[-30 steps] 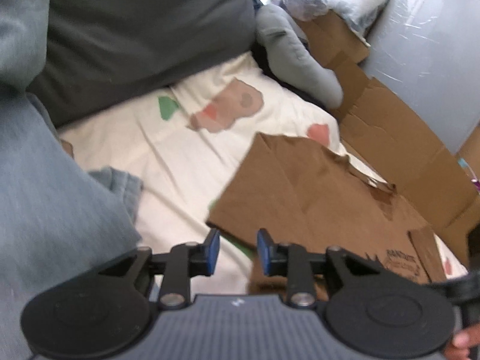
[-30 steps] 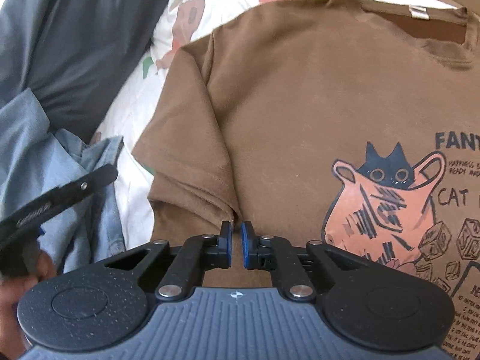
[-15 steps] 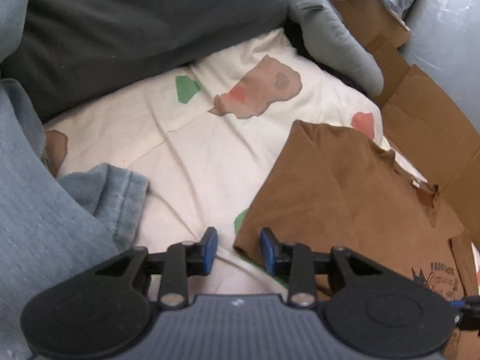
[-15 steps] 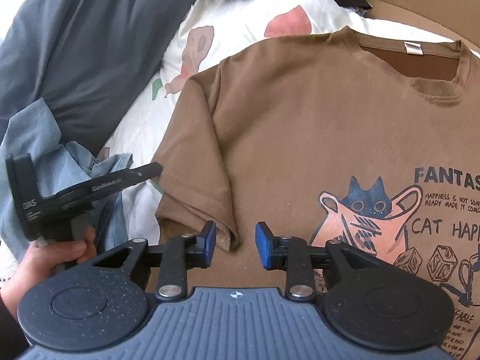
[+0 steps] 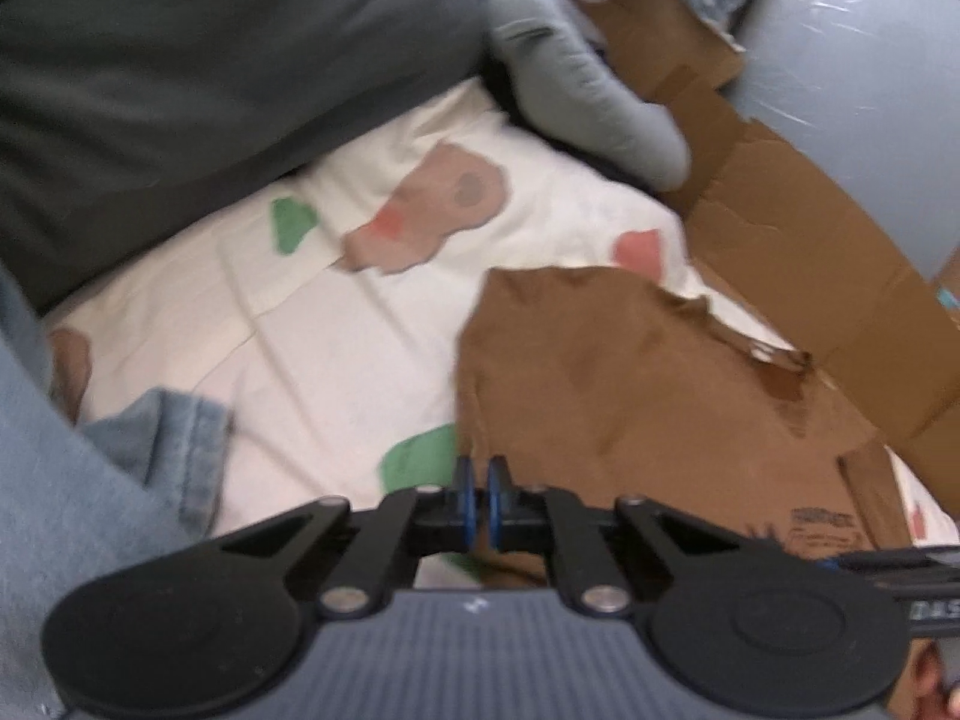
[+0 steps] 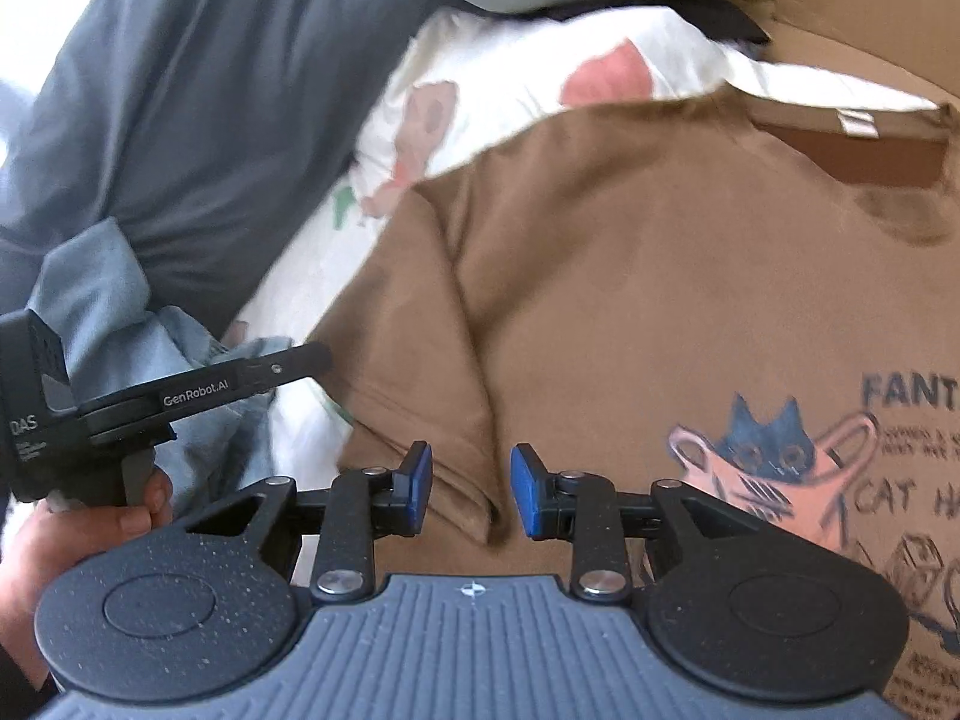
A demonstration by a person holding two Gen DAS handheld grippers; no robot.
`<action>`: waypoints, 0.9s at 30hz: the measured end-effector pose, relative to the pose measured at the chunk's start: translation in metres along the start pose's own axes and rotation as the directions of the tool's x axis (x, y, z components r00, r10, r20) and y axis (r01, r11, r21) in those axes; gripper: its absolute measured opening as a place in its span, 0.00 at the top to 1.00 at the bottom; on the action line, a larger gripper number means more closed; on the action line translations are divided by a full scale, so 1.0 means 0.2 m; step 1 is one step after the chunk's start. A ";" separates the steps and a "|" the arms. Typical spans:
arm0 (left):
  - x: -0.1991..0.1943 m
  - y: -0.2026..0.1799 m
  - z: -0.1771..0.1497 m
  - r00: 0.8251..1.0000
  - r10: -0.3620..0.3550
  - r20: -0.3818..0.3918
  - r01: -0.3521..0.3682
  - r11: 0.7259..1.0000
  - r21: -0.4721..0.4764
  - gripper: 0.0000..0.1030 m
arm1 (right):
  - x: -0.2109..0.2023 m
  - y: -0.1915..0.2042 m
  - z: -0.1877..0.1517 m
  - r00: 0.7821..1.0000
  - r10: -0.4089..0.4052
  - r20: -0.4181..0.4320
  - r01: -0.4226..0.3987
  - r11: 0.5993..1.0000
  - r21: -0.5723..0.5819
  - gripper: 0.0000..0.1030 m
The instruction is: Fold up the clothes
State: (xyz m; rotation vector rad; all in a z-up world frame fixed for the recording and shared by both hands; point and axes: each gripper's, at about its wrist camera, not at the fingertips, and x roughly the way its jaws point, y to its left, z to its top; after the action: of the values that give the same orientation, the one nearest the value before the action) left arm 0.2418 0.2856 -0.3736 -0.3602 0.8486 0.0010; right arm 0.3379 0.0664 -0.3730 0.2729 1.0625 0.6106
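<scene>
Left claw: left gripper (image 5: 479, 498) has just been closing and its blue pads now stand together; they sit at the edge of the sleeve, but the blur hides whether any cloth is pinched between them.
Right claw: right gripper (image 6: 470, 491) has its jaws apart, hovering over the sleeve hem, with the fold of cloth lying below the gap and neither pad pressing on it.
Shirt: brown T-shirt (image 6: 630, 276) lies face up and spread on the patterned bedsheet (image 5: 312, 324), cat print toward the right gripper, collar at the far side next to the cardboard (image 5: 798, 240).
Nearby: blue denim garment (image 5: 174, 438) lies just beside the sleeve, apart from the shirt; a dark grey pillow (image 5: 210, 72) sits beyond.
Step in hand: likely the start of the first fold, both grippers at the one sleeve.
Next move: probably the right jaws must come down and pinch the hem, then both hands lift the sleeve and carry it across the chest, keeping the edge straight.
Risk: a shallow pinch could slip off the thin cloth.
</scene>
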 end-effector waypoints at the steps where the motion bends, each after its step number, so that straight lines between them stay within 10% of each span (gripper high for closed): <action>1: -0.01 -0.02 0.02 1.000 -0.007 -0.002 0.007 1.000 0.005 0.96 | 0.00 0.01 0.01 1.000 0.011 0.006 -0.011 1.000 -0.006 0.70; 8: -0.03 -0.14 0.11 0.997 -0.075 -0.006 0.075 0.997 -0.013 0.96 | 0.01 0.07 0.06 0.993 0.096 0.070 -0.094 0.995 -0.039 0.53; 19: 0.01 -0.29 0.21 0.981 -0.178 -0.073 0.175 0.984 -0.036 0.96 | 0.08 0.11 0.17 0.987 0.061 0.151 -0.044 0.993 -0.109 0.55; 22: 0.02 -0.32 0.23 0.979 -0.187 -0.079 0.185 0.982 -0.032 0.95 | 0.12 0.11 0.22 0.990 0.041 0.131 -0.024 0.992 -0.124 0.97; 27: 0.05 -0.36 0.30 0.984 -0.157 -0.080 0.157 0.988 -0.010 0.79 | 0.10 0.05 0.25 0.988 0.042 0.151 -0.028 0.996 -0.090 0.98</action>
State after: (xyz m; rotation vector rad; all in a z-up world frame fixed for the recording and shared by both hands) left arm 0.3017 0.2356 -0.3226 -0.4325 0.8985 -0.1597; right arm 0.3856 0.0910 -0.3587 0.2579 0.8829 0.6560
